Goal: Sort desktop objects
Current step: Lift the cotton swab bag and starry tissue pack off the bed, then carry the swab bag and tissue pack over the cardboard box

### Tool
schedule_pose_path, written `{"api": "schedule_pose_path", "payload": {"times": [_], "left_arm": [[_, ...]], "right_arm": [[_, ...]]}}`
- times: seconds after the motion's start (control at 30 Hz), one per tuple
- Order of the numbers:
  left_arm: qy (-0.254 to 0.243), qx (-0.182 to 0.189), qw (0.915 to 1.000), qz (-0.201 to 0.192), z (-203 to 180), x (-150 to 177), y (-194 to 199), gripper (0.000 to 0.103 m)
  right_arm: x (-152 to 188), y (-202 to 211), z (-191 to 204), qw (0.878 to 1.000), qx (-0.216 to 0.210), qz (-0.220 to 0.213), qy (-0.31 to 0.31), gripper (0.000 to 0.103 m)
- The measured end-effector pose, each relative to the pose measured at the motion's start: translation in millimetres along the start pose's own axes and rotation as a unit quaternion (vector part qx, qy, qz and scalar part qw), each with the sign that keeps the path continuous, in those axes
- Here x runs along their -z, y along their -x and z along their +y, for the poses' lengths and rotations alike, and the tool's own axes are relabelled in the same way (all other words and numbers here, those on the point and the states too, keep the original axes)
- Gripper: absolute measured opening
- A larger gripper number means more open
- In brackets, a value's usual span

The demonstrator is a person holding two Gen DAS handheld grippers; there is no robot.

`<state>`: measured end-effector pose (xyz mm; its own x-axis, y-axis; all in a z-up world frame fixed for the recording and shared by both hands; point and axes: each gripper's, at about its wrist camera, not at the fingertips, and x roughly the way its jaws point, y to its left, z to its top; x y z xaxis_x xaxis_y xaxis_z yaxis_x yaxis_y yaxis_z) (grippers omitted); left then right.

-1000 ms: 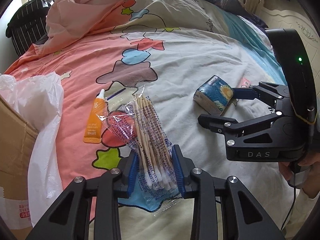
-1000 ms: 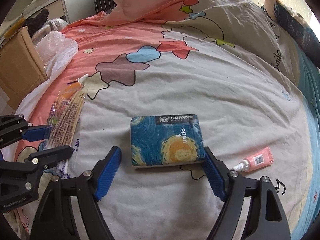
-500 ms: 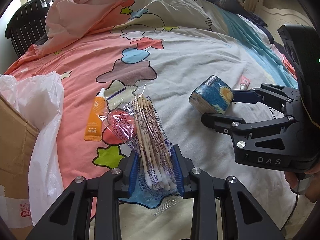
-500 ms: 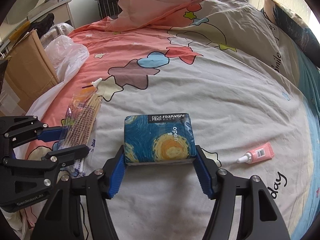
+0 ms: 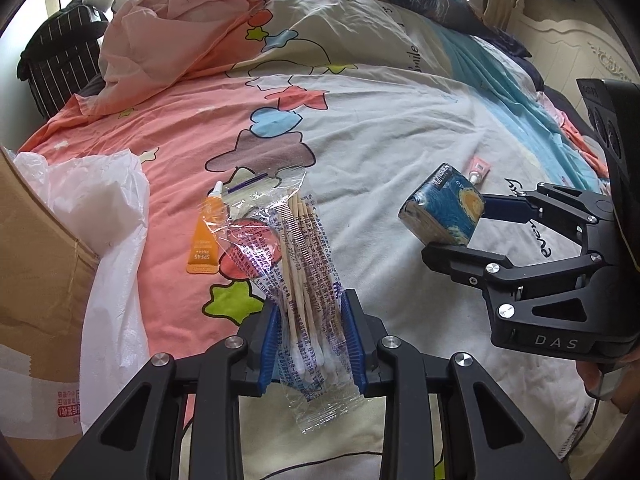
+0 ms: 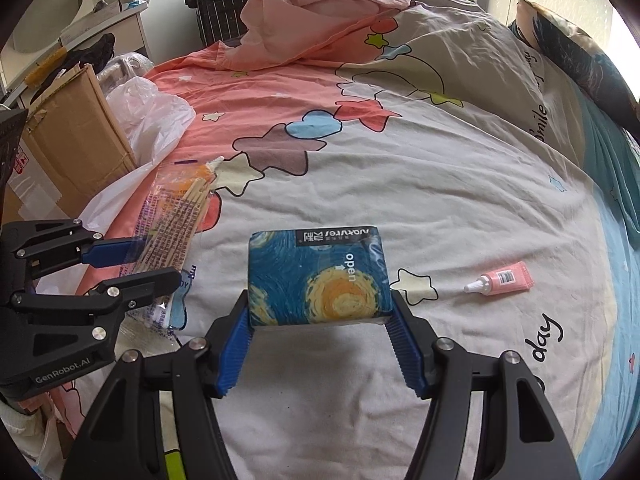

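My left gripper (image 5: 312, 336) is shut on a clear packet of cotton swabs (image 5: 308, 264), lifted a little off the bed; it also shows in the right wrist view (image 6: 176, 220). My right gripper (image 6: 320, 328) is shut on a blue starry-night tissue pack (image 6: 318, 276) and holds it above the sheet; the pack also shows in the left wrist view (image 5: 442, 212). An orange sunscreen tube (image 5: 204, 236) lies on the bed left of the swabs. A pink tube (image 6: 500, 280) lies to the right of the tissue pack.
A cardboard box (image 5: 36, 256) lined with a white plastic bag (image 5: 108, 216) stands at the bed's left edge; it also shows in the right wrist view (image 6: 76, 144). A crumpled pink blanket (image 5: 176, 28) lies at the far end. A dark pillow (image 6: 580, 52) is at far right.
My right gripper closed on the tissue pack and lifted it off the sheet. My left gripper tightened on the swab packet and raised it slightly.
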<state>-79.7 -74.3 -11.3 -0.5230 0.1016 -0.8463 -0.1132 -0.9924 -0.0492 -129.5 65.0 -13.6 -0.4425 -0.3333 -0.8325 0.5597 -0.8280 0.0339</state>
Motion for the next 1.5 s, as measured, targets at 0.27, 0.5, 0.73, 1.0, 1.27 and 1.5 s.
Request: {"api": "schedule_pose_path", "payload": {"times": [0.27, 0.5, 0.73, 1.0, 1.27, 1.5], "left_arm": [[-0.004, -0.005, 0.9999, -0.009, -0.3, 1.8, 16.8, 0.030], [-0.006, -0.007, 0.9998, -0.016, -2.3, 5.7, 28.6, 0.030], [-0.010, -0.008, 0.9996, -0.025, -6.4, 8.1, 43.2, 0.030], [-0.015, -0.008, 0.9992, -0.035, -9.2, 11.2, 63.1, 0.030], [-0.016, -0.014, 0.9985, -0.051, -12.4, 15.0, 87.6, 0.030], [-0.018, -0.018, 0.9976, -0.064, -15.4, 18.7, 107.6, 0.030]], "right_arm": [[0.7, 13.0, 7.8, 1.000, 0.008, -0.007, 0.004, 0.060], [3.8, 27.3, 15.0, 1.000, 0.012, -0.014, 0.010, 0.060], [7.5, 41.0, 19.3, 1.000, 0.015, -0.020, 0.009, 0.060], [7.9, 60.4, 26.8, 0.999, 0.021, -0.034, 0.011, 0.060], [7.8, 84.6, 38.1, 0.998, 0.025, -0.052, 0.018, 0.060], [10.3, 102.8, 49.6, 0.997, 0.024, -0.065, 0.028, 0.060]]}}
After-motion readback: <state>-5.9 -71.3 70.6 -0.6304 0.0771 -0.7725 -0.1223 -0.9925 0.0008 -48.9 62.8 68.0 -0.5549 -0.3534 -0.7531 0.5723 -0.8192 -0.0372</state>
